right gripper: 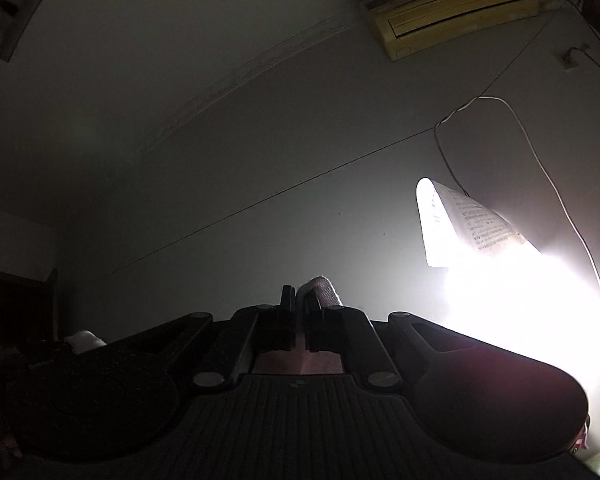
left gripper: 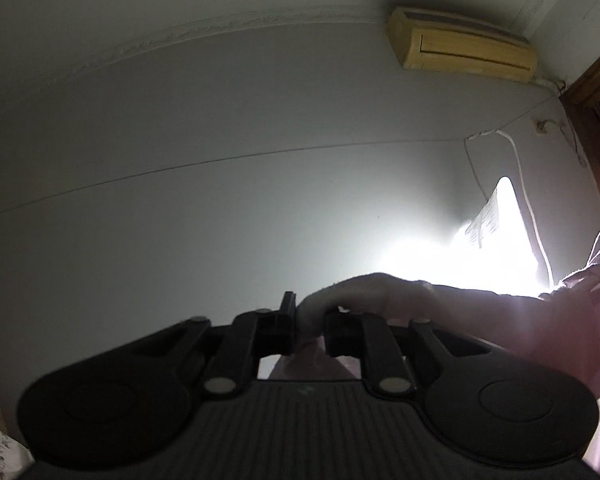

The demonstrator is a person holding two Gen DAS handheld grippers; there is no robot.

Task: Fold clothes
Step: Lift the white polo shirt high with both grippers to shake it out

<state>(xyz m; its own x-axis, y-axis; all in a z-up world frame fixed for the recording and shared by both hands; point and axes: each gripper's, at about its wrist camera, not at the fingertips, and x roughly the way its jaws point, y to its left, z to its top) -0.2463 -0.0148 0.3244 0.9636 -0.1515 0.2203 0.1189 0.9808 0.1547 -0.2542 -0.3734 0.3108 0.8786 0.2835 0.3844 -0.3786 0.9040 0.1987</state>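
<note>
While both point up at the grey wall, the black left gripper [left gripper: 306,320] pinches a pale pink cloth garment [left gripper: 380,296]; the black right gripper [right gripper: 302,312] clamps its ribbed hem [right gripper: 326,290]; a yellowed air conditioner [right gripper: 452,4] hangs at one o'clock.

Two black grippers are showing: the left gripper [left gripper: 307,322] and the right gripper [right gripper: 301,314]. One pale pink garment [left gripper: 440,304], one yellowed air conditioner [left gripper: 462,46] and one glaring lamp [right gripper: 512,280] are appearing.

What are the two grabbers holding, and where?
Both pinch the pink cloth: the left gripper on a folded edge, the right gripper on a hem.
</note>
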